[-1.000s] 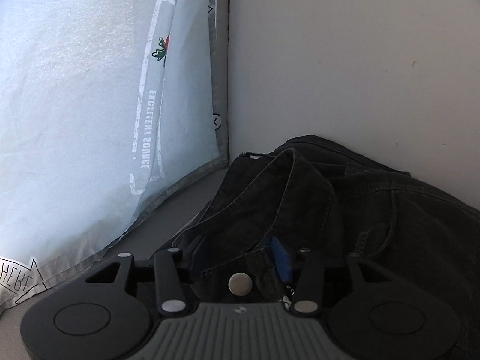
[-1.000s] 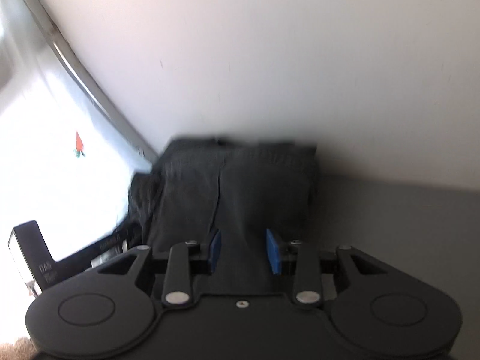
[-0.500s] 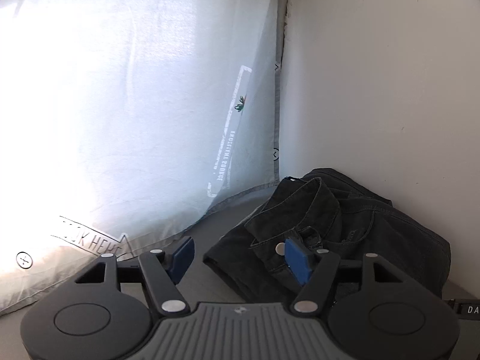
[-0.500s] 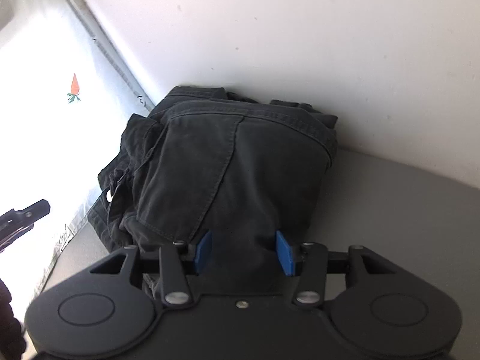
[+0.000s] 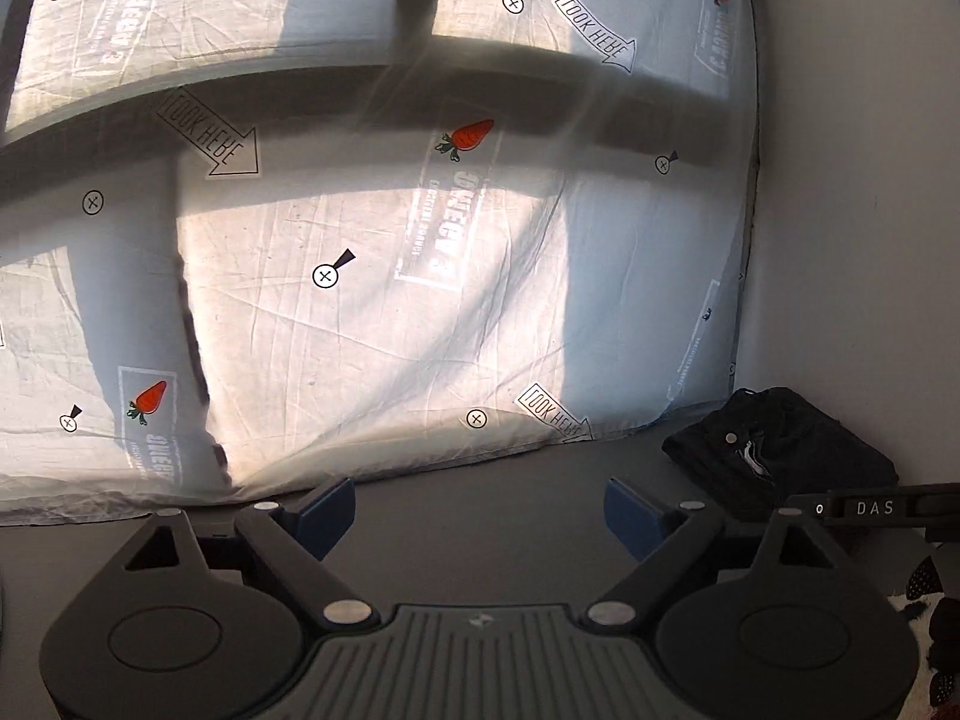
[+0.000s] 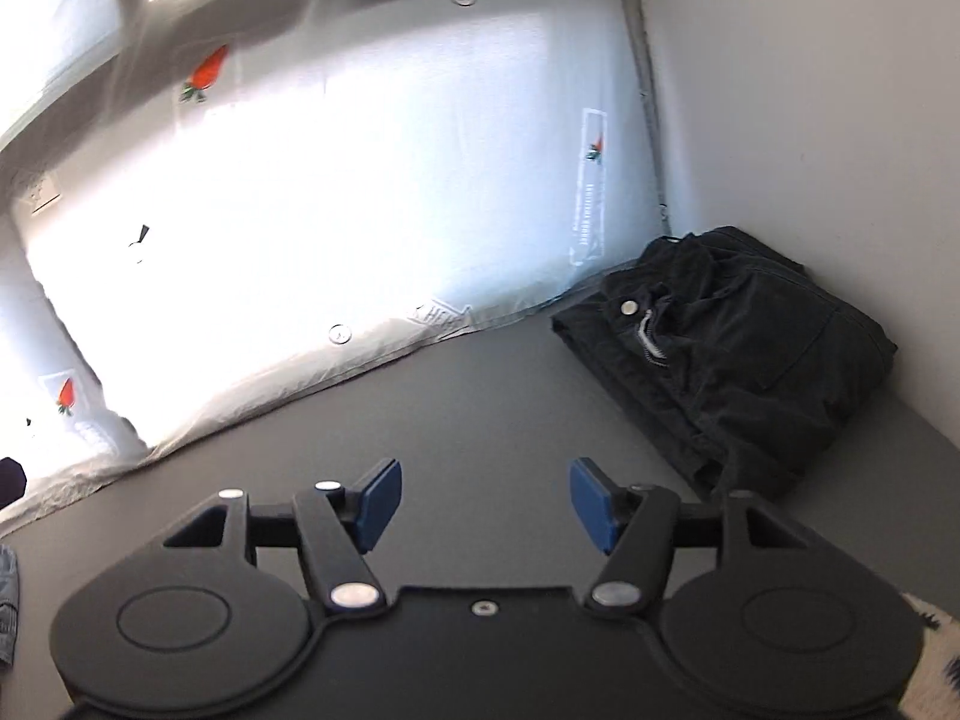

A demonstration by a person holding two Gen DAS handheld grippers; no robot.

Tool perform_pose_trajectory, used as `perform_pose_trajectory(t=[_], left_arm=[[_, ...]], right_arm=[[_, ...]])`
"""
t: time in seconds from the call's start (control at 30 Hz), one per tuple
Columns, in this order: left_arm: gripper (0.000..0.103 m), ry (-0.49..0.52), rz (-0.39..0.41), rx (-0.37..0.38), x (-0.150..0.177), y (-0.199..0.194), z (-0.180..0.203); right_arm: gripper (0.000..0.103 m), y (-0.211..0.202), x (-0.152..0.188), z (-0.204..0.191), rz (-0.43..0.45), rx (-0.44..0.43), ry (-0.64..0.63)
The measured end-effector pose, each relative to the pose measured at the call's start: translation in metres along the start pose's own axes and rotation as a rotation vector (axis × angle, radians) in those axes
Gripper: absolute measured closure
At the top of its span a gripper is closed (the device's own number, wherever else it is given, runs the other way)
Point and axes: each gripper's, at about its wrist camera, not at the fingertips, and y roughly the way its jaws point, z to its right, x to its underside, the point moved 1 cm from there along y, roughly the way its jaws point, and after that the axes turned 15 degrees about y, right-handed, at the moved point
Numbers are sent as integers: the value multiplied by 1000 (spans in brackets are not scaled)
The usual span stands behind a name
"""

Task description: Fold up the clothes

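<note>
A folded pair of black jeans (image 6: 732, 360) lies in the corner of the grey surface, against the white wall, its metal button and zip facing up. In the left wrist view the same black jeans (image 5: 780, 450) sit small at the far right. My left gripper (image 5: 480, 516) hangs well back from them, its jaws opening wide with nothing between the blue pads. My right gripper (image 6: 483, 507) is nearer, left of the jeans, its jaws also opening and bare. Part of the right gripper's black body, marked DAS, shows at the right edge of the left wrist view.
A sunlit white curtain (image 5: 372, 276) printed with carrots and arrows hangs behind the grey surface (image 6: 468, 420). A white wall (image 6: 810, 120) closes the right side. A bit of denim (image 6: 7, 606) shows at the left edge, and black-and-white patterned fabric (image 6: 936, 630) at the lower right.
Both grippers let go of the black jeans, opened and pulled back and up from the corner. The folded jeans stay against the wall, much smaller now in the left wrist view.
</note>
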Motion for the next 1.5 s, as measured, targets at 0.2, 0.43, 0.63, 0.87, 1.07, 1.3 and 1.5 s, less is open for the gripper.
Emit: perform_pose_trajectory(t=[0.2,0.43,0.63,0.87,1.07,1.3,1.5], left_arm=[[0,-51,65,-111,48,-113,-57],[0,-125,17,-105,84,-169,-92],[0,-48,-27,-154,106,-212,-81],[0,-173,-103,-161,135,-250,-64],[0,-173,-165,-169,148,-289,-41],[0,-173,-199,-193,169,-323,-39],[0,-177,-202,-234,173,-343,-50]], right_arm=[[12,-73,79,-78,-41,-110,-168],[0,-148,131,-113,-8,-130,-222],[0,-185,170,-117,-41,-155,-193],[0,-219,199,-98,-47,-88,-233],[1,-245,218,-77,-113,-67,-227],[1,-269,245,-85,-119,-99,-290],[1,-280,252,-96,-107,-121,-320]])
